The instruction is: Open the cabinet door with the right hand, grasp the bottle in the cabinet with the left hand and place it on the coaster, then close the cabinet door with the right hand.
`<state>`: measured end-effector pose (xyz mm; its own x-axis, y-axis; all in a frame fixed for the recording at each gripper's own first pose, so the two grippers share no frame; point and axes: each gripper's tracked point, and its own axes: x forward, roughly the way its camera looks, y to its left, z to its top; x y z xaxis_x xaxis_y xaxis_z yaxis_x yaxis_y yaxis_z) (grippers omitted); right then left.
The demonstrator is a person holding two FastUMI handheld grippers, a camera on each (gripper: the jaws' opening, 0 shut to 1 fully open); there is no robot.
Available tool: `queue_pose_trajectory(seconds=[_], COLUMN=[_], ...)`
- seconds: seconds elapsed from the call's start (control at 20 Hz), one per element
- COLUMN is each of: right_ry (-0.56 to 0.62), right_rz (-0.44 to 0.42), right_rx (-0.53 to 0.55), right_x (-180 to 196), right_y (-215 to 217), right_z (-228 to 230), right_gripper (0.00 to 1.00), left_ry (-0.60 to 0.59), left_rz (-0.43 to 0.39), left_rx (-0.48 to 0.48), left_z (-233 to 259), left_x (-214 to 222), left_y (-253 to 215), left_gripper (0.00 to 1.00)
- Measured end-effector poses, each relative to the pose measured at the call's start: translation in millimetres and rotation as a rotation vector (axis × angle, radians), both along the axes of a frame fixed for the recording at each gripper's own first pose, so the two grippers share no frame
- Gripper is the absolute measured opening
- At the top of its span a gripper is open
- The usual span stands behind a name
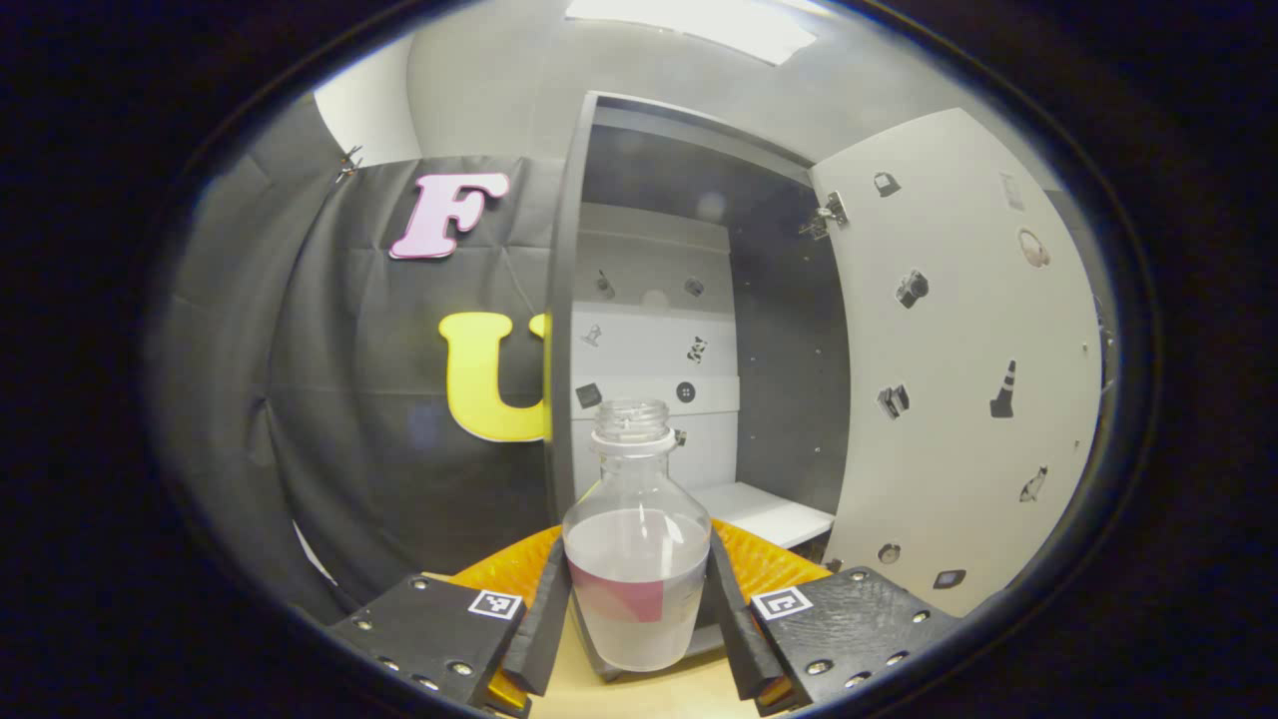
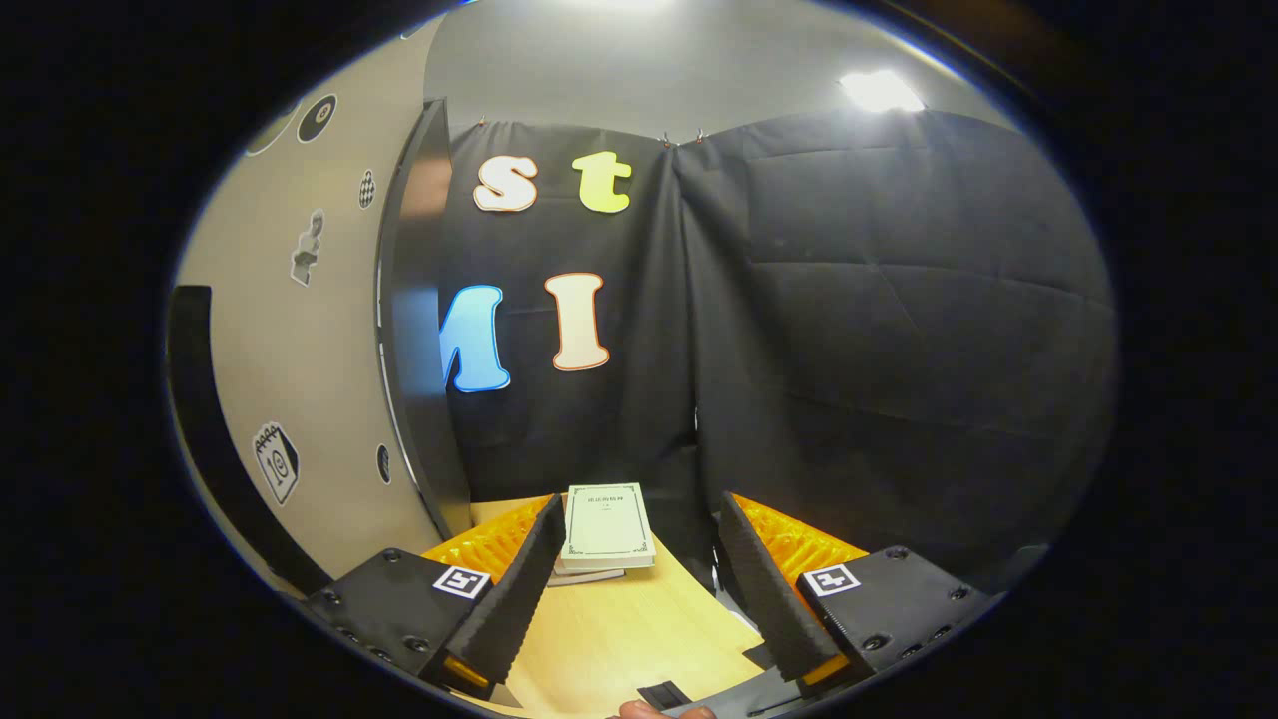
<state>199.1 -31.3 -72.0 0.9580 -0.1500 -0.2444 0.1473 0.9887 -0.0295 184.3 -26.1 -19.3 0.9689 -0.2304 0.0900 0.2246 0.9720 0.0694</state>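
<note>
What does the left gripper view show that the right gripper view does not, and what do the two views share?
Left gripper view: a clear bottle with no cap, held between the left gripper fingers, in front of the open cabinet with its white shelf.

Right gripper view: the open right gripper, holding nothing, and a white booklet lying on the wooden table.

Both: the pale, sticker-covered cabinet door, standing open.
</note>
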Motion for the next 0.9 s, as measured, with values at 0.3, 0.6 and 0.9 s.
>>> queue_pose_trajectory(seconds=[0.3,0.6,0.9], right_ry=[-0.047,-0.047,0.009], right_rz=[-0.002,0.068,0.093], right_rx=[-0.009,0.020,0.027], right_x=[-2.7,34.5,52.6], right_y=[-12.9,-21.0,-39.8], right_z=[22.2,15.6,-9.5], right_gripper=[0.92,0.93,0.98], left_ry=[-0.002,0.054,0.091], left_rz=[0.102,0.301,0.461], left_rx=[-0.033,0.012,-0.026], left_z=[-34.3,-110.7,-195.6], left_x=[-46.7,-82.3,-101.1], left_y=[43.4,62.1,57.9], left_gripper=[0.67,0.68,0.68])
